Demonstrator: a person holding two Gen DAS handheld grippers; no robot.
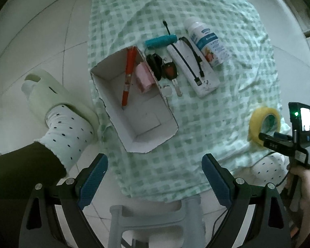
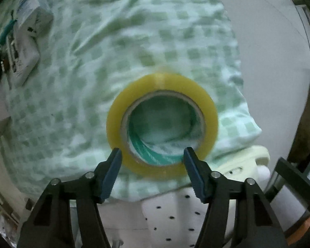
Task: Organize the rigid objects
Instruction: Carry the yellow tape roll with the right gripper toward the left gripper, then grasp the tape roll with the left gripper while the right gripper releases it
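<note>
The step in hand looks like picking up the tape, the yellow roll lying flat on the checked cloth in the middle of the right wrist view, and near the right edge of the left wrist view. The right gripper is over its near rim, at the bottom centre of its own view: one tip sits just outside the roll's outer edge, the other over the inner edge of the ring, so the near wall lies between them. The jaws stand partly open and I judge they are not yet pressing on the tape; blur makes contact hard to tell. Next, it seems, the jaws must close on that wall, then carry the roll to the box, left of centre in the left view, where a red pen and a pink item already lie. The left gripper, at the bottom of its view, is wide open and holds nothing
</note>
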